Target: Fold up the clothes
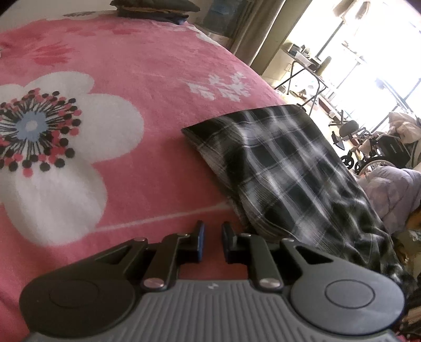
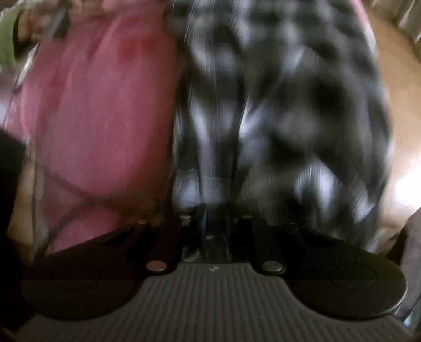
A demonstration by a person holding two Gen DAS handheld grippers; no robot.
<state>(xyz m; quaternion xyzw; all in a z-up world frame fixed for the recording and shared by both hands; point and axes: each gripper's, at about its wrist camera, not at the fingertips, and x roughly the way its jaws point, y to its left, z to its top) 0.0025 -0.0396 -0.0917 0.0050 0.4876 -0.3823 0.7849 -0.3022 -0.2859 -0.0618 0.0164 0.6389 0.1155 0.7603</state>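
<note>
On the pink floral blanket (image 1: 136,65), the plaid garment (image 1: 284,168) lies at three o'clock of the left gripper (image 1: 213,236), trailing over the bed edge. Left jaws stand slightly apart with nothing between them, apparently ready for a corner. The right gripper (image 2: 214,210) appears clamped on the plaid cloth, presumably to draw it flat; blur prevents certainty. No brand, label or writing can be read anywhere.

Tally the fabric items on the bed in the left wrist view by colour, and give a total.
Black-and-white plaid garment: 1
Dark folded clothes in a pile at the far edge: 1 pile, pieces too small to count
Pink floral blanket covering the bed: 1
Total: 3
</note>
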